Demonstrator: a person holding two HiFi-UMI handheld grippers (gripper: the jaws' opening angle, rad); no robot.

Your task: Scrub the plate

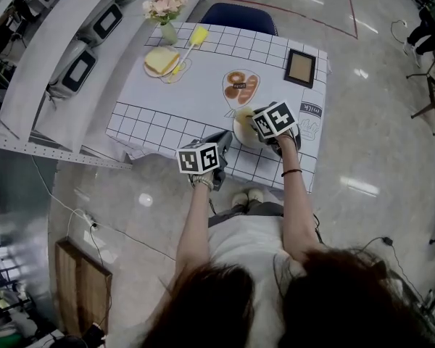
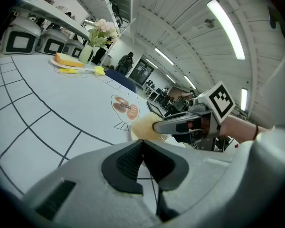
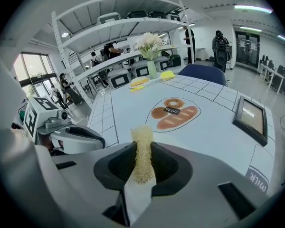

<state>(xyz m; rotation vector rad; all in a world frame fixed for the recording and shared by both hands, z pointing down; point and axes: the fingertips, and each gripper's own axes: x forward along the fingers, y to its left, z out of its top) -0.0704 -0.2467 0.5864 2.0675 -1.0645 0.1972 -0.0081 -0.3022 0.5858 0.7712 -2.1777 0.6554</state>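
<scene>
1. Right gripper [image 3: 142, 148]: jaws clamped on a round pale-yellow fibrous scrub pad [image 3: 143, 133] with a white backing, held edge-on, its fibrous end poking up past the tips
2. Left gripper [image 2: 142, 145]: jaws closed pad-to-pad with nothing between them; it hovers by the near table edge, near the right one
3. Only plate I can make out: a round white plate [image 1: 159, 75] at the far-left end of the white black-gridded tablecloth [image 1: 196, 96], just beside the pale green vase of pink flowers [image 1: 168, 29]. It is well apart from both grippers
4. Plate isn't bare: a pale-yellow block [image 1: 162, 60] sits on it (sponge or bread, can't tell), and a yellow-headed brush [image 1: 196, 36] lies with its handle running towards the rim
5. Handling guess, plate: rigid, smooth, light to medium weight. It looks glazed, so slippery in hard jaws, and it chips if knocked. On cloth it'll likely skate under scrub pressure unless pinned
6. Where to hold: the near rim, one jaw over and one under, clear of the block and the brush handle. Left gripper would have to open first
7. Handling guess, pad: soft, light, springy. It folds if pushed by its free edge, so lay its face flat on the plate with moderate pressure
8. Scrubbing not started; block probably has to come off first
</scene>
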